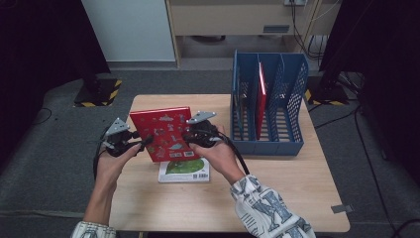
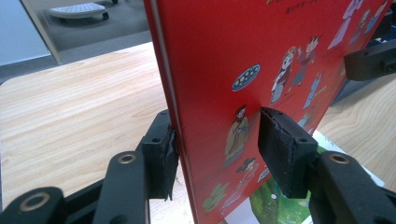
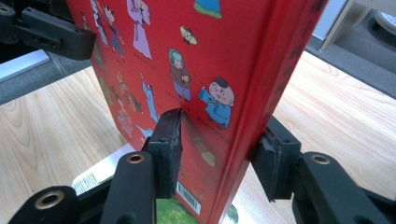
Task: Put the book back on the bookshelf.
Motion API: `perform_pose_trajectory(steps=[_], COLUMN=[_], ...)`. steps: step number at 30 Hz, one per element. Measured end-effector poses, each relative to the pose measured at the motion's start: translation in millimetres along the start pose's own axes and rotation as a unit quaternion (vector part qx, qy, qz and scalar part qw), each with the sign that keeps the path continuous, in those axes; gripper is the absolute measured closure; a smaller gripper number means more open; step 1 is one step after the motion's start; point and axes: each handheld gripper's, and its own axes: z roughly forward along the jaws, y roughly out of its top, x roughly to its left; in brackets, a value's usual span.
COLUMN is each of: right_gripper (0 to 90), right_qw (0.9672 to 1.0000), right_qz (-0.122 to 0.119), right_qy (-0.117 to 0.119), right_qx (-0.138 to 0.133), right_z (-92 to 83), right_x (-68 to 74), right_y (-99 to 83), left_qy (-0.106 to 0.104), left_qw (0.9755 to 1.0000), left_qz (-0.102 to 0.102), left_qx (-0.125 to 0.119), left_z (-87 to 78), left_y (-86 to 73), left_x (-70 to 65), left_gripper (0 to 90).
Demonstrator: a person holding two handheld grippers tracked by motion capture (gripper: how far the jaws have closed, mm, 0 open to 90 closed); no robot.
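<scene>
A red picture book (image 1: 163, 131) with cartoon figures is held upright above the table, one gripper on each side edge. My left gripper (image 1: 146, 141) has the book's left edge between its jaws; in the left gripper view (image 2: 219, 149) one pad lies on the back and the other pad's tip meets the front cover (image 2: 233, 56). My right gripper (image 1: 190, 136) is shut on the spine side; in the right gripper view (image 3: 219, 154) both pads press the book (image 3: 187, 46), which sits slanted across the jaws.
A second book (image 1: 184, 170) with a green and white cover lies flat on the wooden table (image 1: 277, 188) under the held one. A blue slotted file rack (image 1: 267, 104) stands at the back right with a red book (image 1: 261, 99) upright in it.
</scene>
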Motion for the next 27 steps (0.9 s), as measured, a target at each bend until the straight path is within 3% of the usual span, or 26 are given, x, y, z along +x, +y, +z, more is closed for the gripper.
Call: perform_pose_trajectory(steps=[11, 27], right_gripper=[58.7, 65.5], right_qw=[0.9999, 0.9992], right_qz=[0.005, -0.007], right_qy=[0.010, 0.035], right_qx=[-0.003, -0.016], right_z=[-5.9, -18.6], right_x=[-2.3, 8.0], right_y=[-9.6, -19.0], left_qy=[-0.002, 0.002], left_qw=[1.0000, 0.9997], left_qz=[0.004, 0.002], left_qx=[-0.007, -0.025], left_z=[4.6, 7.8], left_y=[1.3, -1.1], left_x=[-4.3, -7.4], left_gripper=[43.2, 31.5])
